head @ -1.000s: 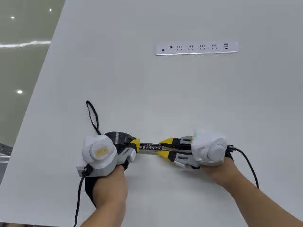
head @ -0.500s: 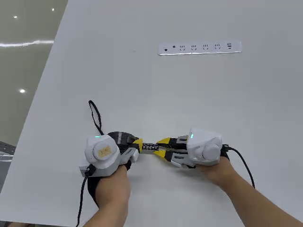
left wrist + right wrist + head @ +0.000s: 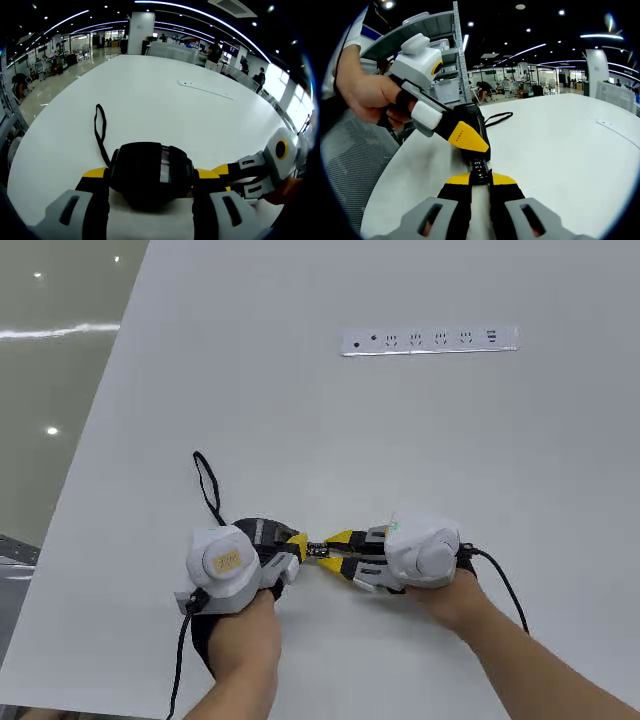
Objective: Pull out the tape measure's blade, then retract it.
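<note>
Behind the work an open-plan workshop recedes, and beneath it spreads a white tabletop. On it the left gripper has its jaws clamped across the black, rounded tape measure case, whose black wrist strap trails toward 11 o'clock. The right gripper pinches the tip of the narrow, number-printed metal blade, its jaws almost together. In the head view the blade's long axis runs 9 to 3 o'clock. The case sits near, at 9 o'clock from the right jaws, with a short stretch of blade exposed. Most of the blade, I judge, is coiled inside the case, so pulling means travel toward 3 o'clock. A white power strip lies well apart at 1 o'clock.
</note>
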The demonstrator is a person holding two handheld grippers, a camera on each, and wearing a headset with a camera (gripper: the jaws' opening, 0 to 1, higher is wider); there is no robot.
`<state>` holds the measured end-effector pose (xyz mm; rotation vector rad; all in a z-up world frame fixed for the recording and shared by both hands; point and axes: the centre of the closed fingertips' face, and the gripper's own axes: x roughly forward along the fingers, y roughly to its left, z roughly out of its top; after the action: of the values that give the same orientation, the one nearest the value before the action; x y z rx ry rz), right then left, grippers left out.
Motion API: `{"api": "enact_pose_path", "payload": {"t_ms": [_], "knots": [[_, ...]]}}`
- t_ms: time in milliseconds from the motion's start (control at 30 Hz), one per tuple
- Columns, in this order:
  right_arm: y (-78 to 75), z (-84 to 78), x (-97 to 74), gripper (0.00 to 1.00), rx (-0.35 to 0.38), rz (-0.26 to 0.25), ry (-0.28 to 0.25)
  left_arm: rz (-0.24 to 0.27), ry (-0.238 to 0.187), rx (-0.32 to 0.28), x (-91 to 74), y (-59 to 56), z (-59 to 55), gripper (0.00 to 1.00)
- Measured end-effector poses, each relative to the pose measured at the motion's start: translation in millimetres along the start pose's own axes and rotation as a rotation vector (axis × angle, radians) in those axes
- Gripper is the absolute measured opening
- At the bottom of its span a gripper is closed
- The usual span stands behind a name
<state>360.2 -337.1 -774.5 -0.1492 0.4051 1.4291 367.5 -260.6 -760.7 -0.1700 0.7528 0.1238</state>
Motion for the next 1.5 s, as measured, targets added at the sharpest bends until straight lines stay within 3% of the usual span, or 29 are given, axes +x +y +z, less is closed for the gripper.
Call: {"api": "enact_pose_path", "payload": {"t_ms": [700, 1500], "knots": [[2.1, 5.4, 21.4, 0.12, 0.002, 0.005, 0.008, -0.003, -0.002, -0.013, 0.4, 0.6, -0.2, 0.65], [0.5, 4.6, 21.6, 0.13, 0.014, 0.005, 0.006, -0.006, -0.002, -0.012, 0.7, 0.1, 0.0, 0.66]]}}
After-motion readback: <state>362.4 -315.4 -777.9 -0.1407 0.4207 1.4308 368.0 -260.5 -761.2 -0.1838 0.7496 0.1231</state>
